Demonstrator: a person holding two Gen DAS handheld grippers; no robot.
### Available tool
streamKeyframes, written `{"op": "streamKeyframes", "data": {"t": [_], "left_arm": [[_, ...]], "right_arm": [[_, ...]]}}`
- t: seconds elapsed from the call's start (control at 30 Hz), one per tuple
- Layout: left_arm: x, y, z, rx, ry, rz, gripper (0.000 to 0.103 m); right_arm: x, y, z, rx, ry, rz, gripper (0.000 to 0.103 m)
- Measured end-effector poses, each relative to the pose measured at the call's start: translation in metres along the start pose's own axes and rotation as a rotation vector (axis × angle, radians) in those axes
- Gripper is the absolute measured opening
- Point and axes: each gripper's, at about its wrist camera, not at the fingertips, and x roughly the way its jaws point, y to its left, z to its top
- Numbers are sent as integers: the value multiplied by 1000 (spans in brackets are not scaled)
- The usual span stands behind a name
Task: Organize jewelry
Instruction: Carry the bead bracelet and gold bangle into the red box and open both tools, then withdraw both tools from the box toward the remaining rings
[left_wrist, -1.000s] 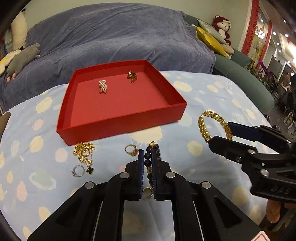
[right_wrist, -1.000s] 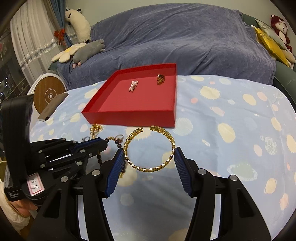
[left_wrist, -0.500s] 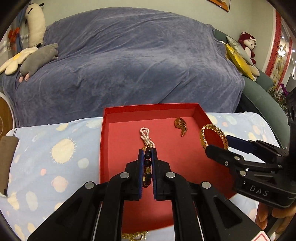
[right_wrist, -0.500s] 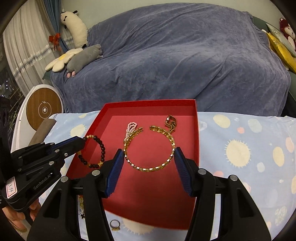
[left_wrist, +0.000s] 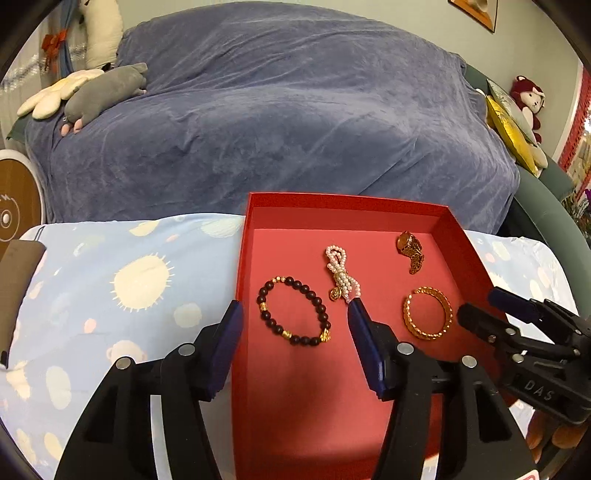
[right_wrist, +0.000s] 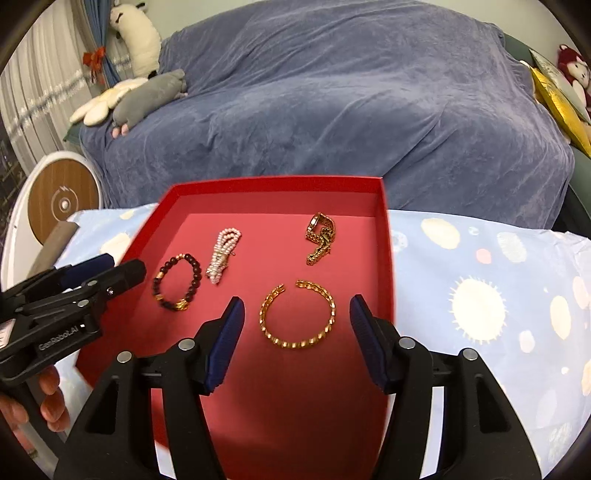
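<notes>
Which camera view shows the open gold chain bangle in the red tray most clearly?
The right wrist view. There the gold chain bangle lies flat in the red tray, centred between the open right gripper fingers, with its links and gap plain. The left wrist view shows it smaller, off to the right, its gap hard to see.

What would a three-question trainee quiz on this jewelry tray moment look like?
1. True or false: the left gripper grips the dark bead bracelet.
2. How many pieces lie in the red tray?
3. The gold chain bracelet lies: A) on the tablecloth B) in the tray C) in the right gripper.

Key: 1 false, both grippers are open; 2 four, counting the pearl strand and gold watch; 3 B.
</notes>
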Motion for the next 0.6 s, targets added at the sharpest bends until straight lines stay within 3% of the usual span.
{"op": "streamKeyframes", "data": {"t": [0.3,0.6], "left_arm": [[-83,10,-58,10,-13,-3,62],[-109,17,-132,-19,25,22,64]], "right_arm": [[-92,8,-60,7,-13,50,62],[-112,45,-121,-4,26,93,62]]}}
